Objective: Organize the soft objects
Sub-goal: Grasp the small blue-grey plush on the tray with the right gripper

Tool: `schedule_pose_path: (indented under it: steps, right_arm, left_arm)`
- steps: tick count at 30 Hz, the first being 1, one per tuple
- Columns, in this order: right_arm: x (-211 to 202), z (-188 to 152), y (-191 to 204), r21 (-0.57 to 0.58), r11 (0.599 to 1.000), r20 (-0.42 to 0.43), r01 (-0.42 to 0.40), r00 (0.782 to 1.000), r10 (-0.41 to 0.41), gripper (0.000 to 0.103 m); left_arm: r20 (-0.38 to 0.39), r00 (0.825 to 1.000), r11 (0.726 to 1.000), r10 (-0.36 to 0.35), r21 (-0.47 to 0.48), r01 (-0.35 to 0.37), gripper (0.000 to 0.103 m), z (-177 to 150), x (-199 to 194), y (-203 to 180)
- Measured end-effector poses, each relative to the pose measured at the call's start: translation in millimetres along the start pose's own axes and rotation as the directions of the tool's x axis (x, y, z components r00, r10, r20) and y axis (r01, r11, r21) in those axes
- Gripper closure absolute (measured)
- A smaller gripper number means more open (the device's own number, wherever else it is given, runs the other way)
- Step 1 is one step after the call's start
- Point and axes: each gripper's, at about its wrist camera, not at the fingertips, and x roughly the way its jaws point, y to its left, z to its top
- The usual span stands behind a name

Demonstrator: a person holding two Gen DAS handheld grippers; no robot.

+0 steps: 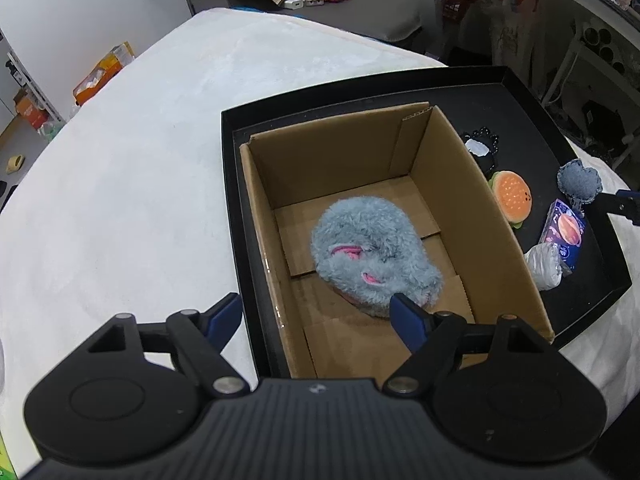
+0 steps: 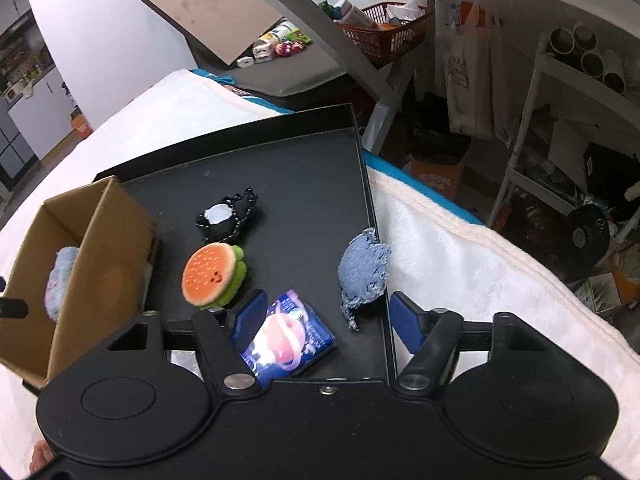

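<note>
A fluffy grey plush [image 1: 374,254] with pink ears lies inside the open cardboard box [image 1: 492,216], which stands on a black tray [image 1: 236,168]. My left gripper [image 1: 316,316] is open and empty above the box's near-left corner. On the tray [image 2: 304,168] right of the box [image 2: 100,252] lie a burger plush [image 2: 212,276], a black-and-white plush [image 2: 226,220], a blue-grey heart plush [image 2: 364,268] and a blue planet packet [image 2: 286,336]. My right gripper [image 2: 326,316] is open and empty just in front of the heart plush and over the packet.
A crumpled white wad [image 1: 546,266] lies on the tray by the packet [image 1: 564,236]. The tray sits on a white fleece cover [image 1: 140,184]. Cluttered shelves [image 2: 568,92], a red basket [image 2: 384,32] and boxes stand beyond the table.
</note>
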Motion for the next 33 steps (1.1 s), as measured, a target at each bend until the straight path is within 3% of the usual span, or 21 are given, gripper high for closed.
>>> schedule_pose_path:
  steps: [4, 9, 11, 16, 17, 24, 27, 29, 33]
  right_arm:
    - [14.0, 5.5, -2.2, 0.023, 1.000, -0.016, 0.010, 1.000, -0.009, 0.046]
    - [28.3, 10.4, -2.8, 0.024, 0.997, -0.032, 0.079, 0.996, -0.078, 0.062]
    - [31.5, 11.5, -3.1, 0.011, 0.993, -0.032, 0.119, 0.992, -0.119, 0.079]
    - [29.0, 12.8, -11.4, 0.036, 0.990, -0.038, 0.135, 0.990, -0.134, 0.094]
    - [27.7, 13.2, -10.5, 0.036, 0.990, -0.034, 0.134, 0.991, -0.133, 0.103]
    - [19.9, 17.5, 4.0, 0.002, 0.989, -0.014, 0.145, 0.989, -0.145, 0.102]
    - [22.3, 22.0, 4.1, 0.021, 0.987, -0.036, 0.161, 0.986, -0.160, 0.097]
    - [22.6, 24.6, 4.5, 0.017, 0.985, -0.020, 0.174, 0.985, -0.174, 0.079]
    - [27.5, 26.0, 7.1, 0.005, 0.985, -0.024, 0.170, 0.985, -0.170, 0.063]
  left_arm:
    - [-0.012, 1.000, 1.000, -0.008, -0.004, 0.007, 0.026, 0.3, 6.8, 3.7]
    - [-0.019, 1.000, 1.000, -0.007, -0.006, 0.007, 0.042, 0.5, 15.2, 5.6]
    - [-0.023, 0.999, 0.999, -0.023, -0.026, 0.022, 0.050, 0.7, 18.4, 8.1]
    - [-0.033, 0.999, 0.998, -0.033, -0.046, 0.031, 0.060, 0.0, 26.1, 11.1]
    - [-0.030, 0.999, 0.998, -0.033, -0.049, 0.032, 0.061, -0.2, 26.6, 11.9]
    - [-0.009, 0.998, 0.995, -0.062, -0.072, 0.061, 0.061, -4.9, 27.5, 19.7]
    - [0.002, 0.997, 0.994, -0.073, -0.085, 0.073, 0.060, -7.3, 25.2, 22.8]
    - [0.005, 0.997, 0.994, -0.076, -0.085, 0.076, 0.060, -8.1, 24.3, 23.4]
    - [0.013, 0.998, 0.995, -0.069, -0.071, 0.070, 0.060, -7.7, 23.3, 21.5]
